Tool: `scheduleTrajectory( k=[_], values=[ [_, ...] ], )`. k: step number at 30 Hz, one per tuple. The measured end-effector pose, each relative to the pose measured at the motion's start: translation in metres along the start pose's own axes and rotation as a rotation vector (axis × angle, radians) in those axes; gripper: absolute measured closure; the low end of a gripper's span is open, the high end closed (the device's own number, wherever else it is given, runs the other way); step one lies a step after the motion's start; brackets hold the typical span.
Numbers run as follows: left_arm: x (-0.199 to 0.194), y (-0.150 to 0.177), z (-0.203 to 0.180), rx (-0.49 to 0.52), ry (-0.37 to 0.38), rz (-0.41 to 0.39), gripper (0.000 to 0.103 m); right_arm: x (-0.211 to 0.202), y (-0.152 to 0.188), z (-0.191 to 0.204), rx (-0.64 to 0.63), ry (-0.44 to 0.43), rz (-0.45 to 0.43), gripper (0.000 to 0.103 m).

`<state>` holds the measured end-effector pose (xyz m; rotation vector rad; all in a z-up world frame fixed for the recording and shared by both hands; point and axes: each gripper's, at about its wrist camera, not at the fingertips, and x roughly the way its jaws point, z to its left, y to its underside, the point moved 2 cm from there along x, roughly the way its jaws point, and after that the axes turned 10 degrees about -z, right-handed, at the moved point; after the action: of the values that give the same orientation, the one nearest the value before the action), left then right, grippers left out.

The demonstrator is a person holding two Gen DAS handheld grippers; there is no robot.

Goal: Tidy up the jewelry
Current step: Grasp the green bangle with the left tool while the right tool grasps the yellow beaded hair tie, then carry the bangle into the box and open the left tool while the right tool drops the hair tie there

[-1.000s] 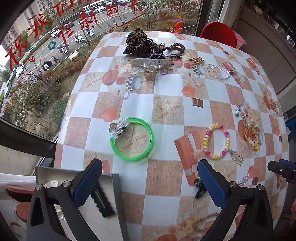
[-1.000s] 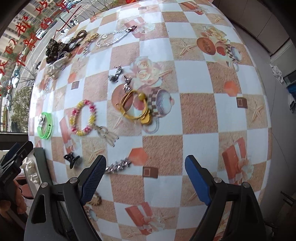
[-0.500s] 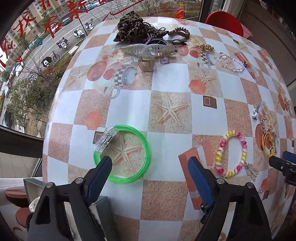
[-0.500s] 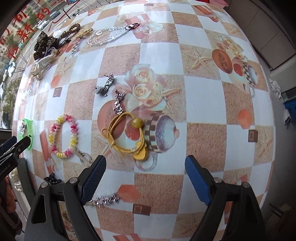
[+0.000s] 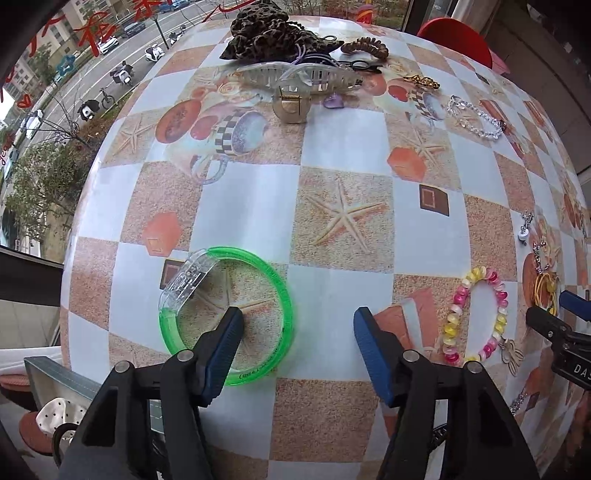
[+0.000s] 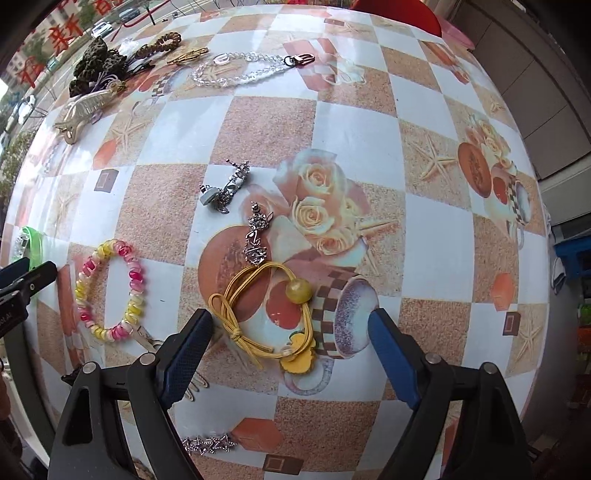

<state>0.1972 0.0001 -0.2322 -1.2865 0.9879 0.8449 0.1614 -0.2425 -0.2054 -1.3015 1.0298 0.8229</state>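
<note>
progress: barely started by the looks of it, nearly everything still loose on the table (image 5: 332, 155), only a spotted white piece (image 5: 59, 419) down in the grey box (image 5: 48, 376) at the near-left edge

left to do: green bangle (image 5: 284, 291), pink and yellow bead bracelet (image 6: 110, 288), yellow hair tie (image 6: 266, 314), silver earrings (image 6: 225, 184), clear bead chain (image 6: 236, 70), big claw clip (image 5: 299, 75), leopard scrunchie (image 5: 266, 33) and more, so plenty

step in hand: probably two pickups at once, one per hand

left gripper (image 5: 297, 339): closing, one finger inside the bangle ring and the other outside, right side of the hoop between them, pads not pressing on it yet

right gripper (image 6: 290, 343): spread wide, closing a bit, hair tie between the fingers, nothing pinched

green bangle: translucent neon hoop with a clear plastic block on one side, flat on a starfish tile near the table's left edge, close to the box

hair tie: thin yellow cord looped double, knotted, one round bead and a small flat yellow charm, lying on the printed cup
</note>
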Motion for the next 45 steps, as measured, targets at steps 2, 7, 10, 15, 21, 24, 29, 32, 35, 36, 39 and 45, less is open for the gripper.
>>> scheduleTrajectory(
  k=[2, 7, 10, 15, 21, 24, 29, 32, 35, 36, 39, 45],
  values=[
    [-0.001, 0.000, -0.004, 0.007, 0.008, -0.005, 0.048, -0.004, 0.001, 0.008, -0.008, -0.002, -0.012, 0.033],
    [-0.006, 0.000, -0.006, 0.004, 0.015, -0.007, 0.075, -0.014, 0.004, 0.008, 0.016, 0.003, -0.019, 0.068],
    [-0.008, 0.001, -0.004, 0.002, 0.021, -0.003, 0.093, -0.015, 0.003, 0.004, 0.035, 0.005, -0.020, 0.093],
    [-0.022, 0.006, -0.003, 0.002, 0.036, -0.027, 0.093, -0.017, 0.004, -0.005, 0.059, -0.029, -0.024, 0.094],
    [-0.048, 0.010, -0.004, 0.001, 0.058, -0.060, 0.093, -0.037, 0.014, -0.020, 0.115, -0.102, -0.025, 0.094],
    [-0.063, 0.013, -0.007, 0.011, 0.074, -0.081, 0.093, -0.051, 0.021, -0.026, 0.143, -0.136, -0.025, 0.094],
    [-0.086, 0.020, -0.010, 0.012, 0.104, -0.106, 0.093, -0.069, 0.033, -0.029, 0.179, -0.180, -0.025, 0.094],
    [-0.103, 0.025, -0.012, 0.008, 0.124, -0.119, 0.093, -0.079, 0.041, -0.024, 0.193, -0.198, -0.019, 0.094],
    [-0.121, 0.033, -0.012, 0.004, 0.141, -0.132, 0.093, -0.086, 0.043, -0.018, 0.192, -0.208, -0.018, 0.094],
    [-0.127, 0.036, -0.011, 0.006, 0.146, -0.137, 0.093, -0.090, 0.044, -0.017, 0.190, -0.211, -0.019, 0.094],
    [-0.140, 0.041, -0.008, 0.007, 0.149, -0.150, 0.093, -0.099, 0.047, -0.012, 0.185, -0.221, -0.021, 0.094],
    [-0.170, 0.053, 0.009, -0.024, 0.151, -0.171, 0.093, -0.122, 0.054, 0.000, 0.168, -0.244, -0.028, 0.094]
  ],
)
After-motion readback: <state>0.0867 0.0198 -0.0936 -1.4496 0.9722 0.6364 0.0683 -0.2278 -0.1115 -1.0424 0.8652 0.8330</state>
